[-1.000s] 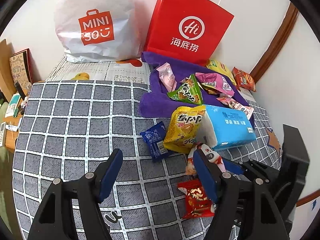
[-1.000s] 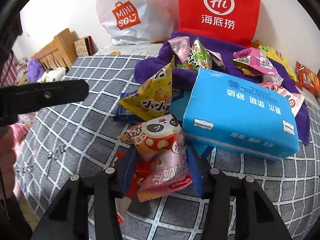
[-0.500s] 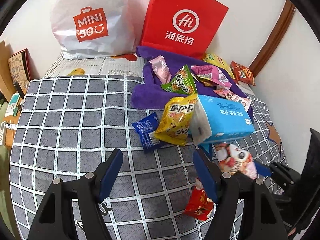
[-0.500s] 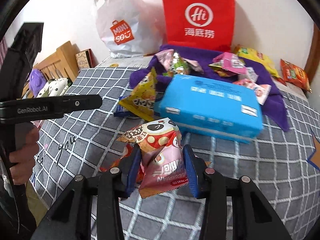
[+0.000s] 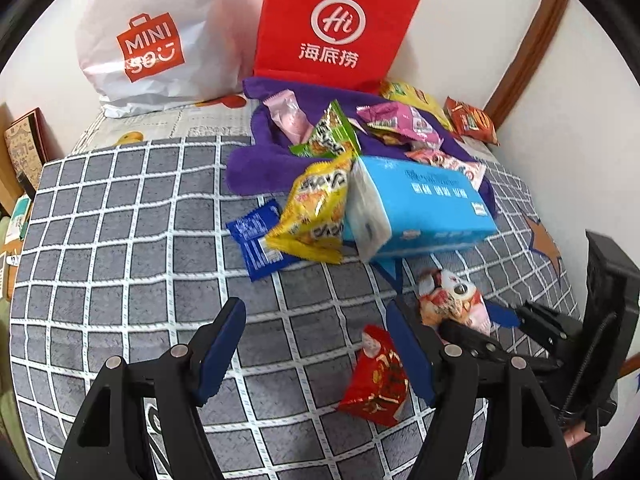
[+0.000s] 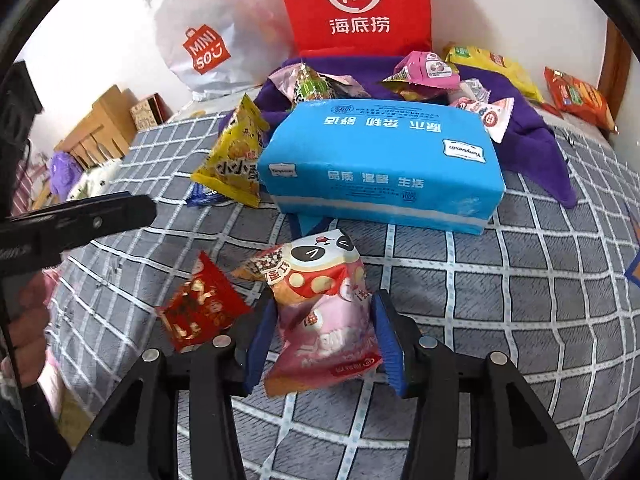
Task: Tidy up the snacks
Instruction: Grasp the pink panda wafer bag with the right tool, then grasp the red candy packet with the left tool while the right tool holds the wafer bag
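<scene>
My right gripper (image 6: 324, 316) is shut on a pink panda snack pack (image 6: 320, 312) and holds it above the checked grey bedspread (image 6: 520, 300); the pack also shows in the left wrist view (image 5: 452, 300). A small red snack pack (image 6: 200, 308) lies just left of it, also seen in the left wrist view (image 5: 376, 380). My left gripper (image 5: 316, 336) is open and empty over the bedspread (image 5: 120, 240). A yellow snack bag (image 5: 320, 208), a dark blue packet (image 5: 256, 240) and a blue tissue pack (image 5: 420, 208) lie ahead.
Several more snacks lie on a purple towel (image 5: 256, 160) behind the tissue pack. A white MINISO bag (image 5: 152, 40) and a red paper bag (image 5: 336, 24) stand against the wall. Orange and yellow packs (image 5: 472, 120) sit in the far right corner.
My right gripper has lifted the panda pack off the pile and pulled it back toward the near side. The red pack now lies uncovered. The left gripper stayed open.
</scene>
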The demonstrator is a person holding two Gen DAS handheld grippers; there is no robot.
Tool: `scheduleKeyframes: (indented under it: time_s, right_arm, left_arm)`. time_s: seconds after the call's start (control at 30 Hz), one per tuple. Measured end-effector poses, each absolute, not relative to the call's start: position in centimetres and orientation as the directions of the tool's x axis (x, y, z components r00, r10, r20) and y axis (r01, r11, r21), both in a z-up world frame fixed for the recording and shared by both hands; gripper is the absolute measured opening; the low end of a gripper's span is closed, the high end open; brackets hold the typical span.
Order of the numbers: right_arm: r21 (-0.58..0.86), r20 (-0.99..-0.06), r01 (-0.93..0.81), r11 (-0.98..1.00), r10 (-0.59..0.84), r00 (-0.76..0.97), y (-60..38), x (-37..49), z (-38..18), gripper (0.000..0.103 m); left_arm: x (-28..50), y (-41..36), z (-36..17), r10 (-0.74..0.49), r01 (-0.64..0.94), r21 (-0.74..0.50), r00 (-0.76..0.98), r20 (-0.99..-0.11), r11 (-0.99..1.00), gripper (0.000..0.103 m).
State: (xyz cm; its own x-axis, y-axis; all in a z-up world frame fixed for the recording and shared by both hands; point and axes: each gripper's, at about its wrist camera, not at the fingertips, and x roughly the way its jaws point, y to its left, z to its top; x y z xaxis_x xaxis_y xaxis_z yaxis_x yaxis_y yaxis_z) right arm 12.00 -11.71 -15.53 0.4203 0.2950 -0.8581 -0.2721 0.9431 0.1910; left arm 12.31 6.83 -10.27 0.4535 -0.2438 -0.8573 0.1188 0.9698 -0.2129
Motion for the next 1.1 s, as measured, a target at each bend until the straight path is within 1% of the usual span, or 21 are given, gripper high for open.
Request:
scheduleKeyframes:
  time_s: [0.07, 0.1, 0.13, 0.23, 0.47, 0.67, 0.73, 0.8, 0.93, 1.1]
  right_arm:
    - [0.175, -0.859, -0.297, 0.939, 0.293, 0.419, -11.2, 12.0, -15.8, 0.052]
    - [0.17, -0.859, -0.303, 0.938, 0.292, 0.421, -11.2, 11.9, -15.9, 0.05]
    - [0.163, -0.858, -0.309, 0.937, 0.289, 0.425, -11.1, 11.9, -15.9, 0.047]
    - [0.167, -0.846, -0.317, 0.934, 0.3, 0.44, -11.7, 11.5, -15.4, 0.044]
    - [0.146, -0.821, -0.239, 0.96, 0.252, 0.512, -16.0, 10.6, -13.2, 0.044]
    - [0.145, -0.821, -0.171, 0.975, 0.215, 0.529, -19.4, 10.1, -12.8, 0.044]
    - [0.141, -0.823, -0.158, 0.977, 0.205, 0.53, -20.0, 9.9, -12.9, 0.044]
    - [0.14, -0.826, -0.15, 0.979, 0.199, 0.528, -20.3, 9.9, -13.0, 0.044]
    - [0.141, -0.828, -0.146, 0.979, 0.198, 0.525, -20.3, 9.8, -13.0, 0.044]
    - [0.142, -0.823, -0.153, 0.978, 0.203, 0.531, -19.9, 9.6, -12.5, 0.044]
  left_arm:
    - [12.0, 6.6, -10.6, -0.247, 0.121, -0.215, 0.446, -0.861, 0.969, 0.071]
    - [11.9, 6.5, -10.8, -0.25, 0.124, -0.218, 0.441, -0.862, 0.968, 0.071]
    - [11.7, 6.4, -10.9, -0.252, 0.128, -0.218, 0.437, -0.863, 0.968, 0.071]
    - [11.3, 5.7, -11.4, -0.252, 0.148, -0.208, 0.424, -0.87, 0.967, 0.071]
    - [10.4, 3.1, -11.9, -0.259, 0.232, -0.175, 0.406, -0.876, 0.957, 0.071]
    - [9.7, 1.0, -13.6, -0.204, 0.264, -0.105, 0.382, -0.901, 0.959, 0.071]
    - [9.5, 0.6, -14.0, -0.194, 0.269, -0.091, 0.386, -0.902, 0.959, 0.067]
    - [9.3, 0.5, -14.3, -0.184, 0.269, -0.078, 0.393, -0.901, 0.96, 0.056]
    - [9.3, 0.7, -14.3, -0.177, 0.27, -0.068, 0.404, -0.898, 0.961, 0.041]
    - [9.3, 1.5, -13.8, -0.192, 0.255, -0.088, 0.419, -0.888, 0.963, 0.041]
